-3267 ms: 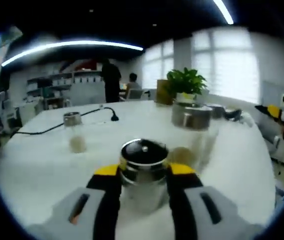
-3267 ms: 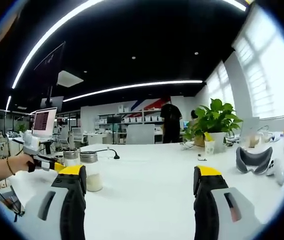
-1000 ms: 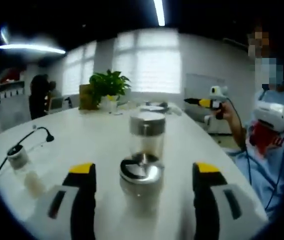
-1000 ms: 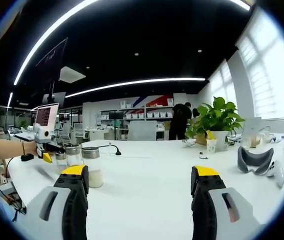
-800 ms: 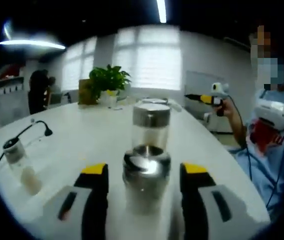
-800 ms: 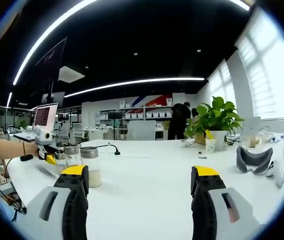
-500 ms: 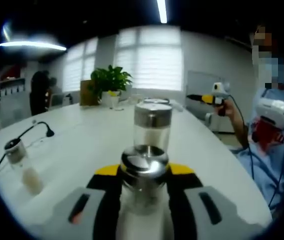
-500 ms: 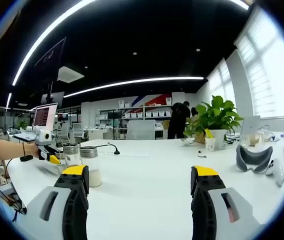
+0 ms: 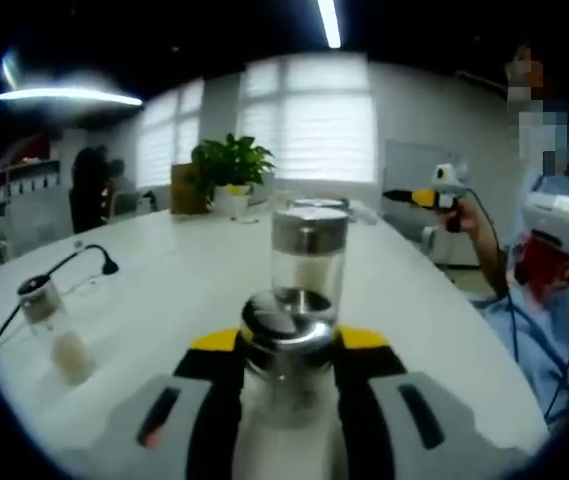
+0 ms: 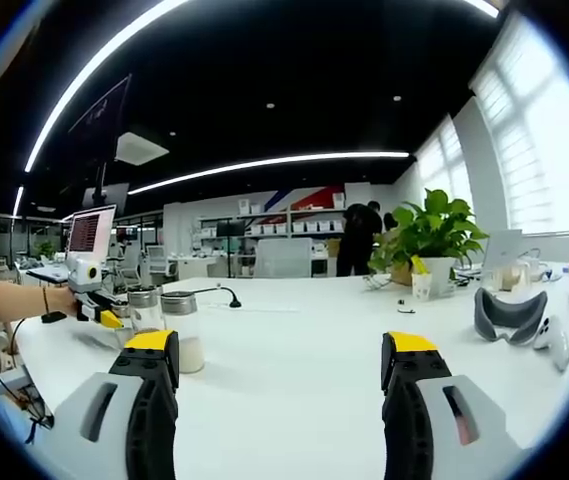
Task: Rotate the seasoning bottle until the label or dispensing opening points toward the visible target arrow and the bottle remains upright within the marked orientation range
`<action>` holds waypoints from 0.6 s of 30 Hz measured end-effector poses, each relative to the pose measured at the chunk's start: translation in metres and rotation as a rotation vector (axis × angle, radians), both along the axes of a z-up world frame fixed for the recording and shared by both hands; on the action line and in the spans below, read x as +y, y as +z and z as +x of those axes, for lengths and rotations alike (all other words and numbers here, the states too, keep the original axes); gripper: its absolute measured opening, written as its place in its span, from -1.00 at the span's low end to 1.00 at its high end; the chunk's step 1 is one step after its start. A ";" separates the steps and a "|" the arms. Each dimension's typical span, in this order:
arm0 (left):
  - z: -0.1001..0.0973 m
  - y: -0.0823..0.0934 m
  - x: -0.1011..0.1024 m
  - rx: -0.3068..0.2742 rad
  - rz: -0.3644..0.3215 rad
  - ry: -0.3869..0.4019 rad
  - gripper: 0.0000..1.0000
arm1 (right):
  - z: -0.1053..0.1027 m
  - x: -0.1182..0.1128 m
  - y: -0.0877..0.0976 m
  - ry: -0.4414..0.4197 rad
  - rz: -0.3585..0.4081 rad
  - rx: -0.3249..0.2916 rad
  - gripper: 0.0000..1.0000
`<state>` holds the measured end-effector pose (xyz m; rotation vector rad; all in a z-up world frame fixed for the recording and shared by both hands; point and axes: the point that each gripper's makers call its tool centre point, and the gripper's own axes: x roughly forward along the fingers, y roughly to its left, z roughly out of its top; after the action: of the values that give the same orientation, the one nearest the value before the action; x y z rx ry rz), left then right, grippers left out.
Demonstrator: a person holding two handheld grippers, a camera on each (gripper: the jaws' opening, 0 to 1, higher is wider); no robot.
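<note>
Left claw [image 9: 286, 345] tight on seasoning bottle [image 9: 286, 350]

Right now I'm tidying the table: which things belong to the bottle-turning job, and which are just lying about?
Job:
seasoning bottle, clamped in the left gripper

Lying about:
taller jar
small jar
potted plant
headset
cable

Ceiling: dark, with long white light strips [image 10: 264, 163] curving across it and small round spotlights.
Windows: tall, bright, covered by white blinds [image 9: 309, 125], along 1 wall.
Walls: pale grey beside the windows; a far wall [image 10: 304, 203] carries a red and blue stripe.
Table: long white table [image 10: 294, 350], its top glossy.
Plant: green potted plant [image 10: 432, 240] on the table's far end near the windows.
Shelving: white shelves [image 10: 264, 231] with small boxes at the back.
Monitor: lit screen [image 10: 89, 233] to the side.
</note>
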<state>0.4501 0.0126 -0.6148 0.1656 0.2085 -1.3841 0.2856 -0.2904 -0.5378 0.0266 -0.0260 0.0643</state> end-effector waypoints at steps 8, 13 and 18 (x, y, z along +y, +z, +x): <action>0.004 -0.003 0.005 -0.033 0.041 0.107 -0.27 | 0.002 0.004 -0.003 0.005 0.004 0.008 0.70; 0.009 -0.003 0.007 -0.037 0.037 0.208 -0.27 | 0.002 0.004 -0.003 0.005 0.011 0.010 0.69; 0.011 -0.003 0.009 -0.031 0.033 0.275 -0.27 | 0.001 0.004 -0.004 0.006 0.010 0.011 0.69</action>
<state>0.4616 0.0219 -0.6179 0.1784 0.2196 -1.1046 0.2870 -0.2862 -0.5414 0.0370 -0.0157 0.0697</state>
